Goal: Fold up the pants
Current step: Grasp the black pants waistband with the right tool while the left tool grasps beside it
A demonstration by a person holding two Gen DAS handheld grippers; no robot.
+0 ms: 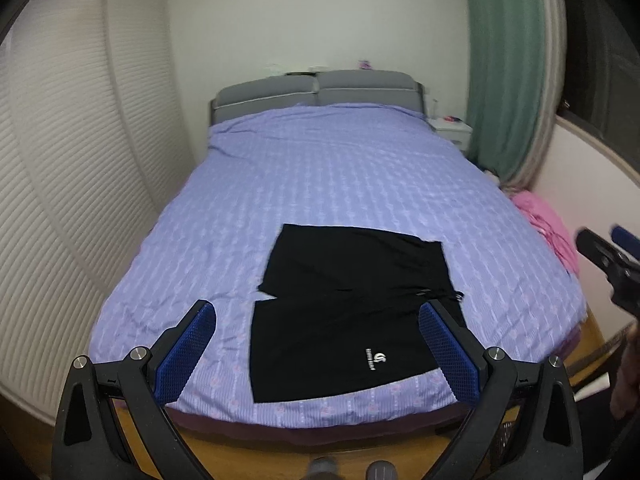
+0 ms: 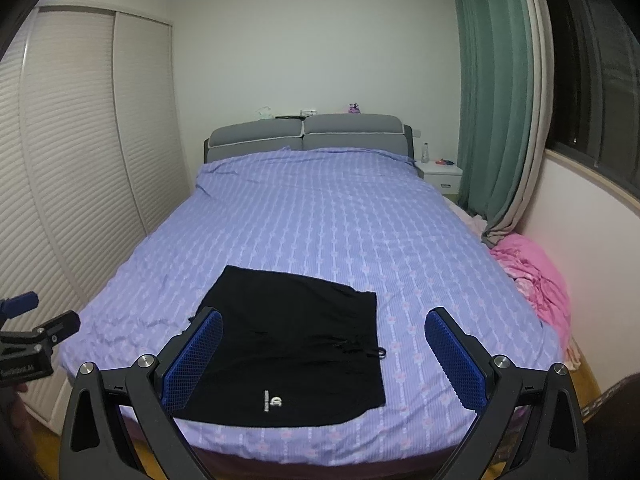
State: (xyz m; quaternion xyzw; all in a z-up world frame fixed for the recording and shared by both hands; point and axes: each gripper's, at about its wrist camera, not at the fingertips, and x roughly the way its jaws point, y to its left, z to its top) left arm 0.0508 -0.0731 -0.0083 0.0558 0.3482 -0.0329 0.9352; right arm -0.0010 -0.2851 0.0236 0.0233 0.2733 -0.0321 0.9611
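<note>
Black shorts (image 1: 352,304) (image 2: 292,352) lie flat on the purple bedspread (image 1: 320,184) near the foot of the bed, waistband and drawstring (image 2: 360,350) to the right, a small white logo (image 1: 376,360) on the near leg. My left gripper (image 1: 316,316) hovers open above the near edge of the bed, its blue pads wide apart with nothing between them. My right gripper (image 2: 324,322) also stands open and empty over the foot of the bed. Each gripper shows at the edge of the other's view: the right gripper (image 1: 608,256) and the left gripper (image 2: 36,332).
A louvred wardrobe (image 1: 72,184) lines the left wall. A grey headboard (image 2: 308,138) and a white nightstand (image 2: 438,174) stand at the back. Green curtains (image 2: 492,100) hang right, with a pink cloth heap (image 2: 532,276) beside the bed. Wooden floor lies below.
</note>
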